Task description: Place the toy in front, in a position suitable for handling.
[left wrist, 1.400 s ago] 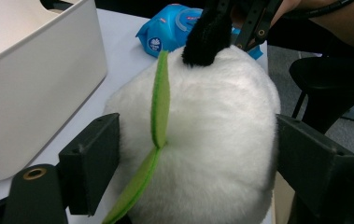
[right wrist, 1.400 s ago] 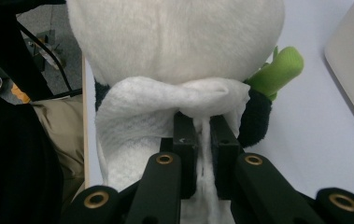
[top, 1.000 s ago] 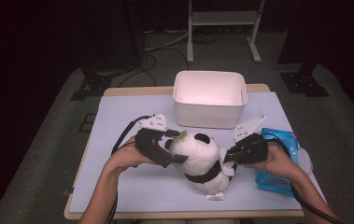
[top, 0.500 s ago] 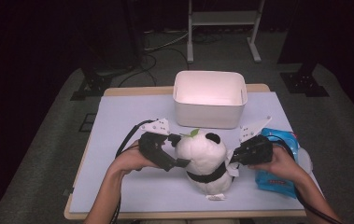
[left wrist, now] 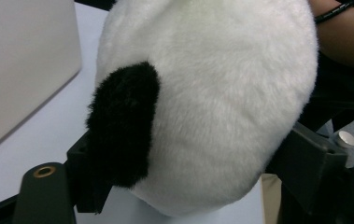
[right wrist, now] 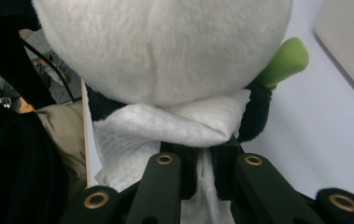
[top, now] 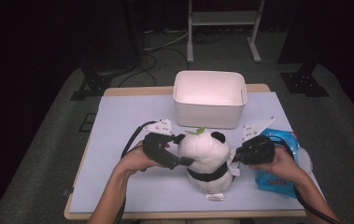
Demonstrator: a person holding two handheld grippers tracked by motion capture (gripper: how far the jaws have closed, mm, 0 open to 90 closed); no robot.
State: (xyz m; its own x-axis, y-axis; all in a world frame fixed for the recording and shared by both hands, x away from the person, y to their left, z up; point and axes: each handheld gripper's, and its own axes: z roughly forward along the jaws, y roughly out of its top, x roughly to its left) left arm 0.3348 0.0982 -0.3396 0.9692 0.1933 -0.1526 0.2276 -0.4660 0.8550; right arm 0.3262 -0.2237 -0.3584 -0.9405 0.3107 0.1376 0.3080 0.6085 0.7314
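Observation:
A white and black panda plush with a green leaf on its head sits on the pale mat near the front. My left gripper comes in from the left. Its jaws have just been closing with the panda's head between them and press on both sides of it. My right gripper is at the panda's right side, shut on a white wipe that lies against the plush under its head.
A white bin stands right behind the panda. A blue wipe pack lies under the right hand by the table's right edge. The mat is bare to the left of the bin.
The left gripper's jaws have drawn in onto the panda's head. The right gripper stays shut on the wipe, and both hands have hardly moved.

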